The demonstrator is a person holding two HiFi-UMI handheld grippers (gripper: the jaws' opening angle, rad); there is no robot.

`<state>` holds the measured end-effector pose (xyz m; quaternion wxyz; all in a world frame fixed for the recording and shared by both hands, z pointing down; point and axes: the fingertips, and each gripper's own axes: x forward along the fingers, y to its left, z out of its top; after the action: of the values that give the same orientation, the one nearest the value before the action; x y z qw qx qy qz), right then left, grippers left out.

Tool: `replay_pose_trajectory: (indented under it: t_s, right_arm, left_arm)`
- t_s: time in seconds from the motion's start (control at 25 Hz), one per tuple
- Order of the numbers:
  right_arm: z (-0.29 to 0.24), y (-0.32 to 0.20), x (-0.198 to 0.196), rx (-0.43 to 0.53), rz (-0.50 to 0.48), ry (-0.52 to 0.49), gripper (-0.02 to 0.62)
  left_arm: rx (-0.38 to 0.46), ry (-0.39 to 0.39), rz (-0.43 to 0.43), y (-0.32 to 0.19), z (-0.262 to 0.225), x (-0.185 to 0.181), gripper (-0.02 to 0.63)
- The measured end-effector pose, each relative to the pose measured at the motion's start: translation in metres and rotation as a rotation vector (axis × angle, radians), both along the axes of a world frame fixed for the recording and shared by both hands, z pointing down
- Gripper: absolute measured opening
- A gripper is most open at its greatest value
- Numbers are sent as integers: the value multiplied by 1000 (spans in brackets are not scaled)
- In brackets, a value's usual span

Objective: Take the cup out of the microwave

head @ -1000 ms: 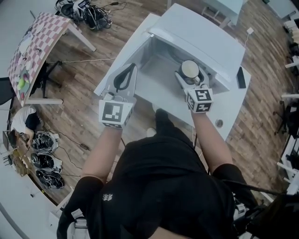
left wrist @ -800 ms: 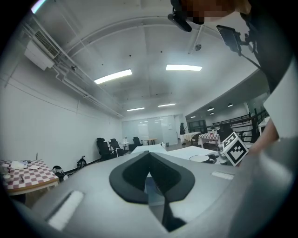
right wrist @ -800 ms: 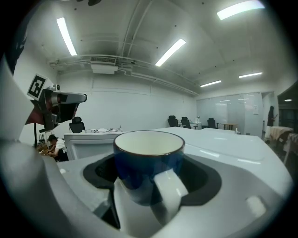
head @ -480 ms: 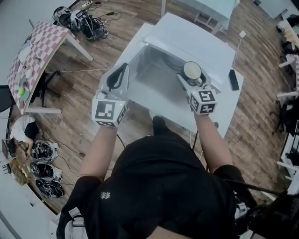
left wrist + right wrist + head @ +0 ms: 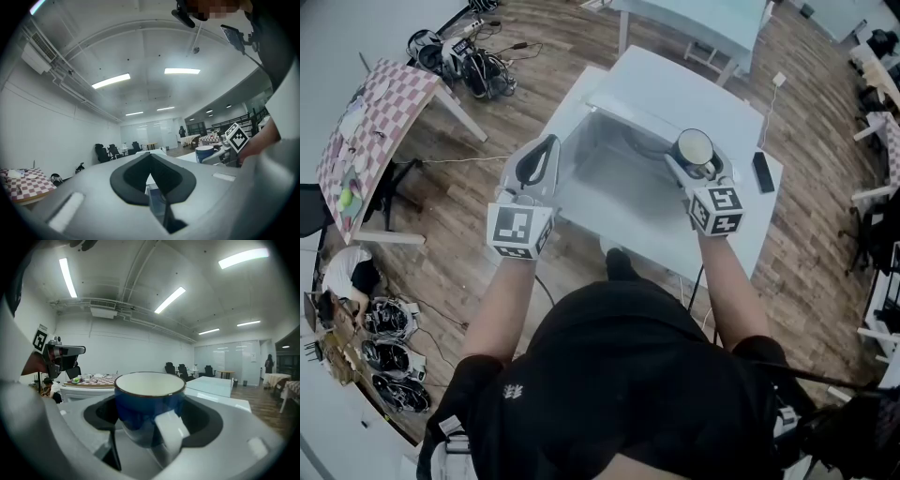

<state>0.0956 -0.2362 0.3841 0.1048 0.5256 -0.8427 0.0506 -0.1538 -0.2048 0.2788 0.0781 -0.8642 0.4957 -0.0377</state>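
A blue cup [image 5: 694, 150] with a white inside sits between the jaws of my right gripper [image 5: 697, 161], which is shut on it. The cup hangs in front of the right side of the white microwave [image 5: 694, 94], whose open cavity [image 5: 614, 178] faces me. In the right gripper view the cup [image 5: 149, 399] stands upright, its handle toward the camera, with the right gripper [image 5: 150, 414] around it. My left gripper [image 5: 549, 142] is at the cavity's left edge, shut and empty. In the left gripper view the left gripper's [image 5: 150, 154] tips meet, and the cup [image 5: 204, 153] shows to the right.
The microwave stands on a white table [image 5: 741, 225] with a black phone [image 5: 761, 172] at its right. A checkered table [image 5: 366, 112] and cable piles [image 5: 478, 66] lie to the left on the wood floor. Another white table [image 5: 712, 23] is behind.
My right gripper has drawn the cup up and a little to the right, away from the cavity mouth. The left gripper has stayed shut beside the cavity's left edge.
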Motion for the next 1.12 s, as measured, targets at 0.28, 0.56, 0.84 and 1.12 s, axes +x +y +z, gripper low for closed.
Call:
replay_pose_trajectory:
  t_s: [0.28, 0.56, 0.84, 1.12]
  right_arm:
    - [-29, -5, 6, -1, -7, -15, 393]
    - [-57, -11, 14, 24, -3, -27, 393]
    - [-73, -12, 28, 49, 22, -31, 393]
    - [-64, -13, 34, 46, 30, -13, 393]
  left_arm:
    - [7, 0, 8, -9, -10, -2, 3]
    - [22, 1, 2, -17, -17, -1, 3]
    - [50, 2, 11, -24, -30, 5, 3]
    - [30, 3, 22, -27, -22, 11, 3]
